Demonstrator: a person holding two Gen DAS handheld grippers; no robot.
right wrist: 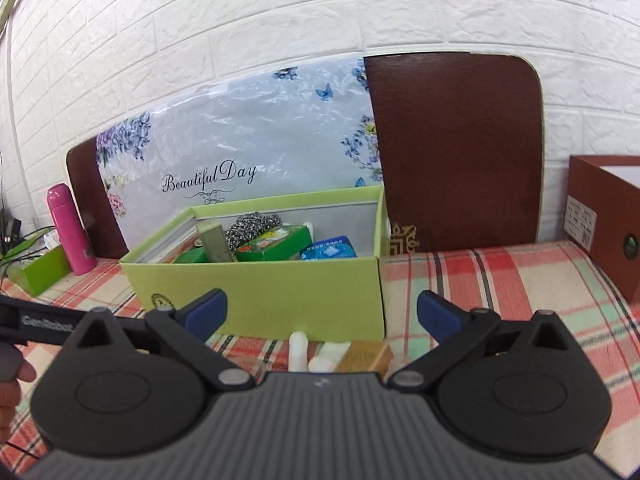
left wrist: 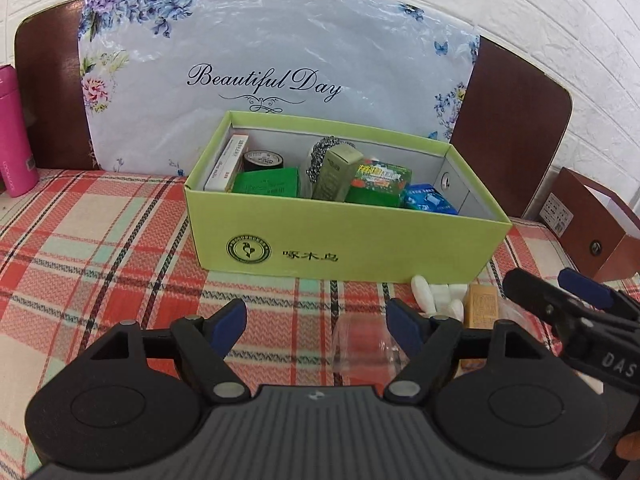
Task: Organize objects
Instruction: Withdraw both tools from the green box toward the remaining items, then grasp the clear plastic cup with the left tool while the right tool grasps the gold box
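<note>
An open light-green box [left wrist: 340, 240] [right wrist: 280, 292] stands on the plaid cloth [left wrist: 100, 240]. It holds green packs, a steel scourer [left wrist: 324, 152], a black tape roll, a blue pack and a white-and-red carton. In front of its right corner lie several white pieces [left wrist: 436, 296] [right wrist: 300, 348], a small tan box [left wrist: 482, 306] [right wrist: 364, 356] and a clear plastic wrapper [left wrist: 360, 344]. My left gripper [left wrist: 316, 316] is open, and the wrapper lies just inside its right finger without being pinched. My right gripper [right wrist: 322, 304] [left wrist: 540, 280] stands wide open over the white pieces and the tan box, holding nothing.
A pink bottle [left wrist: 16, 136] [right wrist: 70, 232] stands at the far left beside a small green tray [right wrist: 40, 272]. A brown box [left wrist: 584, 228] [right wrist: 608, 224] sits at the right. A wrapped floral board [left wrist: 280, 60] and a brown headboard [right wrist: 456, 148] lean on the white wall.
</note>
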